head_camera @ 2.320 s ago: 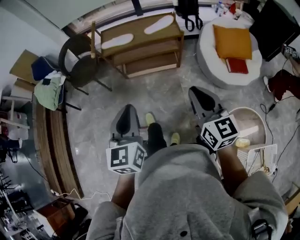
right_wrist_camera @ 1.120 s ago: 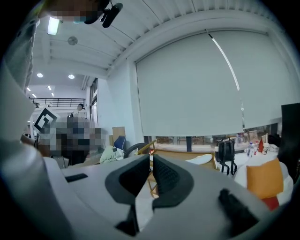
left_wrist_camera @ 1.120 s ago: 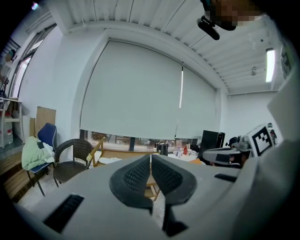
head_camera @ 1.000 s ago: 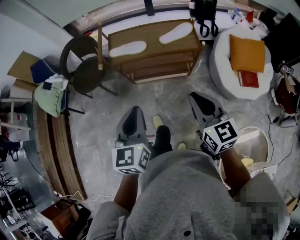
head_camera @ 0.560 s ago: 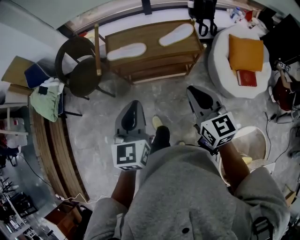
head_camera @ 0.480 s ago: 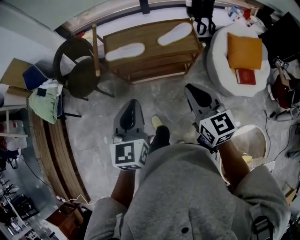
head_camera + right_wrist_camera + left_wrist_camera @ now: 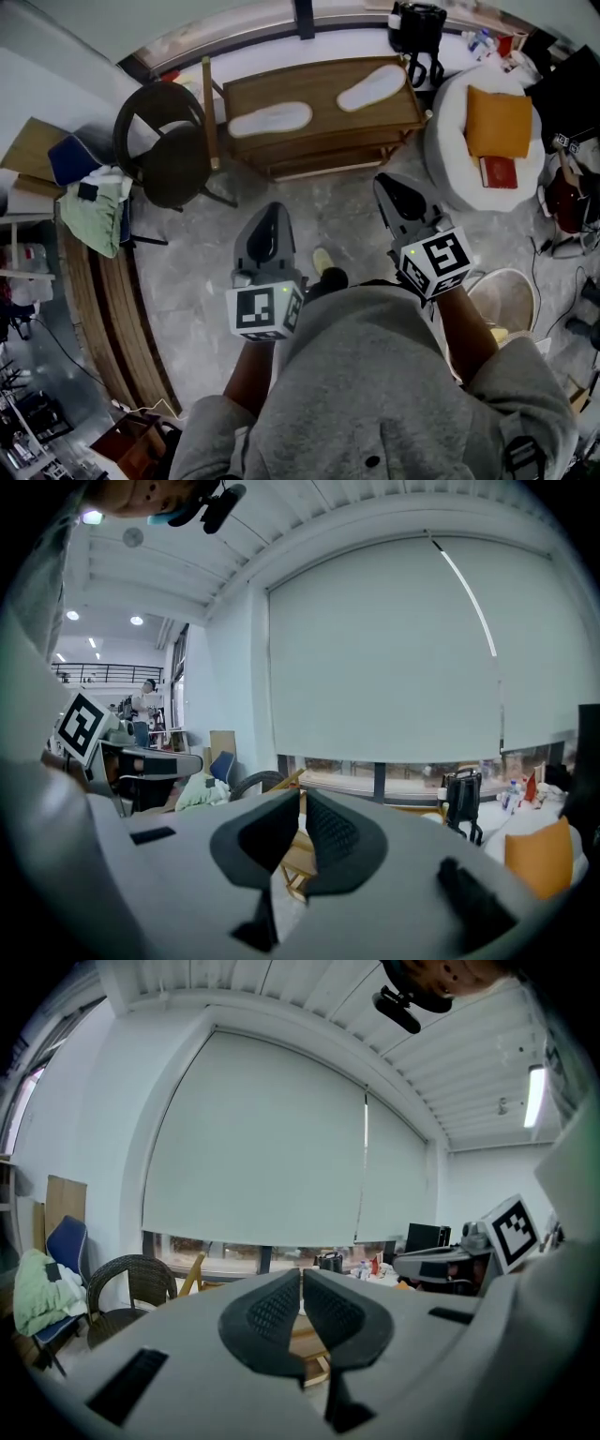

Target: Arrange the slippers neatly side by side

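Note:
Two white slippers lie apart on top of a low wooden rack (image 7: 323,98): one slipper (image 7: 270,119) to the left, the other slipper (image 7: 372,87) to the right and at an angle. My left gripper (image 7: 273,214) is held over the floor short of the rack, shut and empty. My right gripper (image 7: 386,186) is nearer the rack's right end, also shut with nothing in it. In the left gripper view the left gripper (image 7: 301,1275) has its pads together. In the right gripper view the right gripper (image 7: 302,799) points at the rack's frame.
A dark wicker chair (image 7: 169,141) stands left of the rack. A white round pouf (image 7: 450,159) with an orange cushion (image 7: 497,122) and a red book (image 7: 497,172) sits to the right. A black bag (image 7: 417,23) is behind. A white basket (image 7: 506,300) is at my right.
Both grippers have been carried forward toward the rack, which now sits nearer them in the head view. Their jaws stay shut. The slippers have not moved.

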{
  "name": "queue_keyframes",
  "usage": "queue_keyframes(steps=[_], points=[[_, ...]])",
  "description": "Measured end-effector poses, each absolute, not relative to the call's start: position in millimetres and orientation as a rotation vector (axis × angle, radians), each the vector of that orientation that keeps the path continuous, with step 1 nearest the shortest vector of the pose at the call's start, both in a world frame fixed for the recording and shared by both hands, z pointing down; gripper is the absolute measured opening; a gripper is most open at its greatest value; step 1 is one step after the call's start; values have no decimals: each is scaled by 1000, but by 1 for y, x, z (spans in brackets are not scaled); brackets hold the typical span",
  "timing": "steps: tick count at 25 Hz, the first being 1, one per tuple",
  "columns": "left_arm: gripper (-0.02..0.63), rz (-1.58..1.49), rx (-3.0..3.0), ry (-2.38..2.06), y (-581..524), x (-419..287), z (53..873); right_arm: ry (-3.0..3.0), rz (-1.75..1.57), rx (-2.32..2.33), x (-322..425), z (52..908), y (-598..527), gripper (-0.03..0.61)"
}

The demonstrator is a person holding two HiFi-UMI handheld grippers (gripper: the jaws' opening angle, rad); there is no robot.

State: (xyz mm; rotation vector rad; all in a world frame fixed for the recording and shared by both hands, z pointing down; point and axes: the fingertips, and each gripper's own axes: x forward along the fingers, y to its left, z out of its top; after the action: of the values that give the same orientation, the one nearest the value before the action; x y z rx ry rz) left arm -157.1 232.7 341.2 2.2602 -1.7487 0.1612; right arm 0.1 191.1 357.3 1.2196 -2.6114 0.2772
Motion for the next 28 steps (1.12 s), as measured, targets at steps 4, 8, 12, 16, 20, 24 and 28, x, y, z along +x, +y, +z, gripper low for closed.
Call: queue_keyframes(steps=[4,8,12,16,20,24,28], points=[[22,153,2252,-1737,217,-179,345,-2606,252,1217,-23,357,174,35],[21,157,2263,-1720,204,-191,347,-2587,246,1227,-34,361,166,37],[21,154,2271,-1709,196,-201,348,-2564,231,1239,-41,361,162,35],[22,136,2281,-1691,191,-202,350,-2536,207,1250,-39,362,159,37],[22,129,2287,-1686,185,-204,350,-2524,181,1272,-35,358,147,35],[22,127,2294,-1696,173,-201,348,-2525,179,1290,-27,358,128,35],[22,138,2292,-1705,154,-197,350,-2529,197,1289,-19,363,105,35]])
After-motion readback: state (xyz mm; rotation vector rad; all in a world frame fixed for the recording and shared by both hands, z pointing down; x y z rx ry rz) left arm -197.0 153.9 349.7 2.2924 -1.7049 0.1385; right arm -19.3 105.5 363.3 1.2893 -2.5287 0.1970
